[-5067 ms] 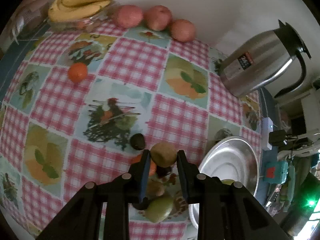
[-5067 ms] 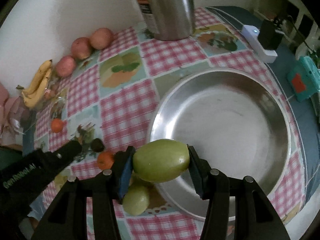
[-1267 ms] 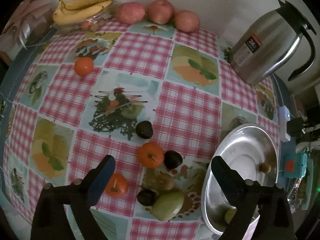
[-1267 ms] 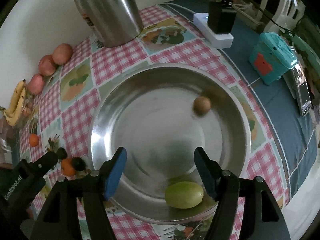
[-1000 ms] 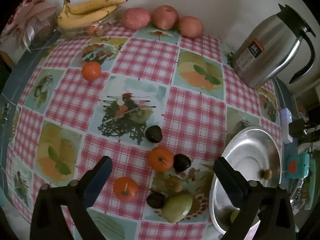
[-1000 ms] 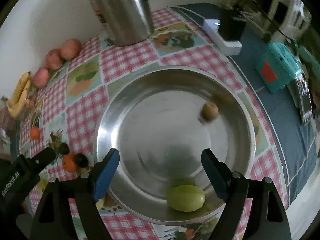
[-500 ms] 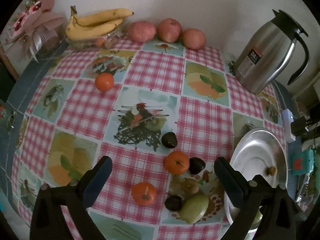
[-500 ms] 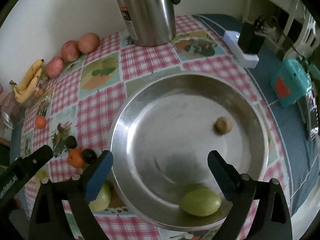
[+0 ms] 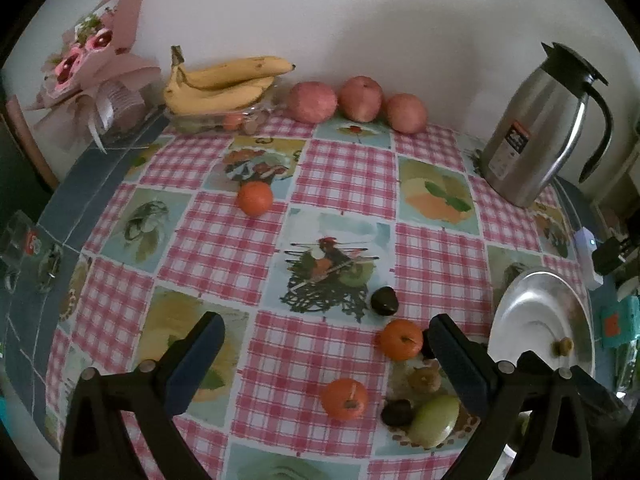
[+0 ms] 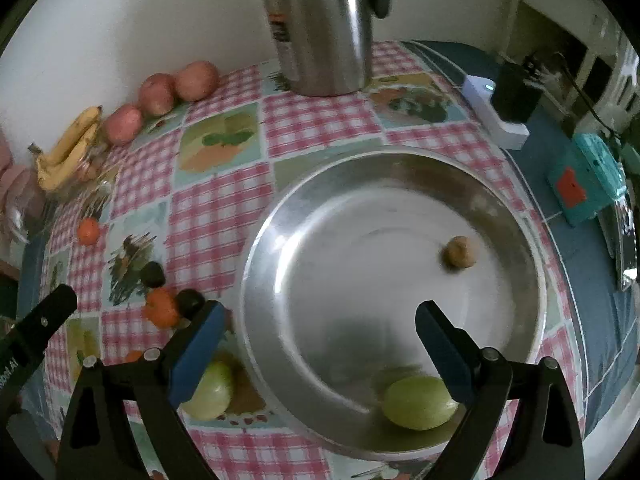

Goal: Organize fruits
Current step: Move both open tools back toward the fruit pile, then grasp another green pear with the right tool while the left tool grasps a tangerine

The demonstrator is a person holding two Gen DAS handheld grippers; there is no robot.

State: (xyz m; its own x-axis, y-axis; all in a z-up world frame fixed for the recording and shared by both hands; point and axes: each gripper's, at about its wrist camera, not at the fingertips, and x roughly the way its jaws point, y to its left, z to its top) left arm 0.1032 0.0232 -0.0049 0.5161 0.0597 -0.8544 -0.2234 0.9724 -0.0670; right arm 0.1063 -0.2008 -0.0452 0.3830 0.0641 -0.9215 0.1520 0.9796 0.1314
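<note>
Checked tablecloth [image 9: 340, 184], round steel plate [image 10: 280, 240], both tongs [image 9: 326, 348] [image 10: 316, 332] apart, empty.

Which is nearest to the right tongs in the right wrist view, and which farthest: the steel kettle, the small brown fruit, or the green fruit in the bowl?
1. Green fruit: near rim of the bowl, just by the right tongs.
2. Small brown fruit: farther in, right side.
3. Steel kettle: beyond the bowl, by the wall.

steel jug [image 9: 536, 128] rear R | pink bouquet [image 9: 88, 60] rear L | teal box [image 10: 588, 178] | white charger [image 10: 494, 116]
</note>
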